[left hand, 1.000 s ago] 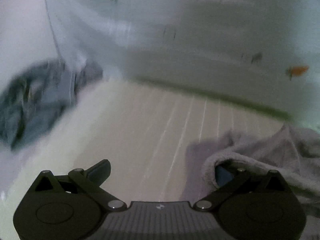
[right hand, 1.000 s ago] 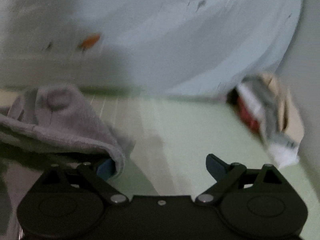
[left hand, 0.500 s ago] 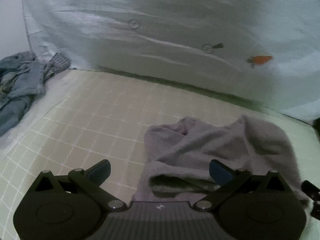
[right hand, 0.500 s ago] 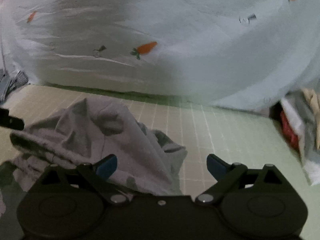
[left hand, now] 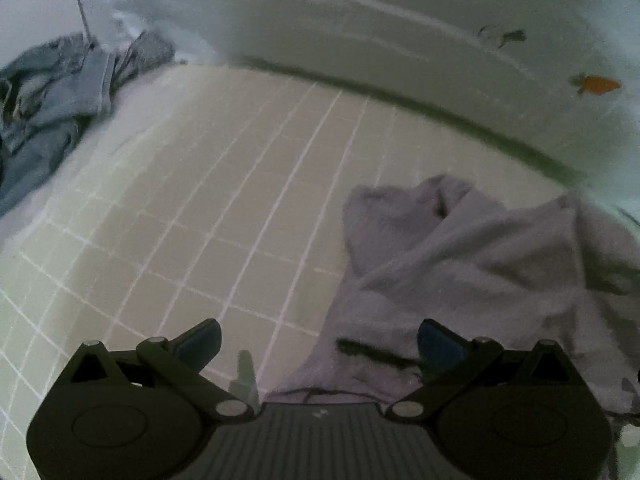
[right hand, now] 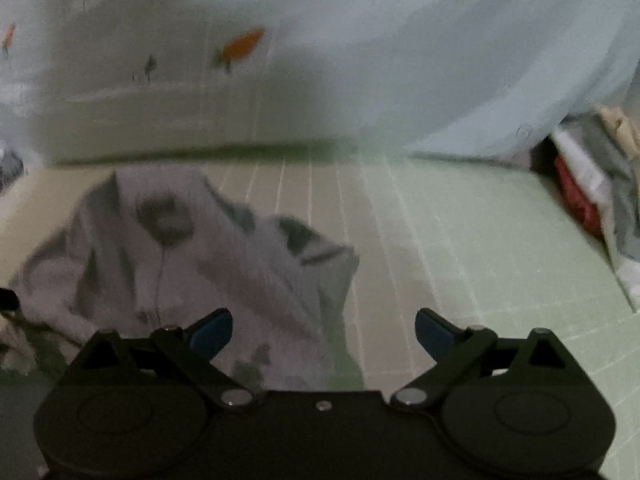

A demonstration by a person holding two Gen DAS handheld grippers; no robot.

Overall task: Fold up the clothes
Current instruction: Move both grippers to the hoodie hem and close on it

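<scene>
Grey garment (left hand: pixel 472 264) is lying crumpled on the checked green sheet (left hand: pixel 224 208), both hand-held grippers gaping above it.

Left hand-held gripper (left hand: pixel 319 340) is hovering with its blue-tipped fingers (left hand: pixel 436 344) spread wide, gripping nothing, the right-side tip sitting over the cloth's near edge. Right hand-held gripper (right hand: pixel 323 332) is likewise splayed and empty, the garment (right hand: pixel 192 252) spreading out ahead and to its left. A pale cover with orange carrot prints (right hand: pixel 320 60) is hanging along the back. Denim clothes (left hand: pixel 48 92) are bunching at far left; a stack of folded items (right hand: pixel 592 184) is sitting at far right.
</scene>
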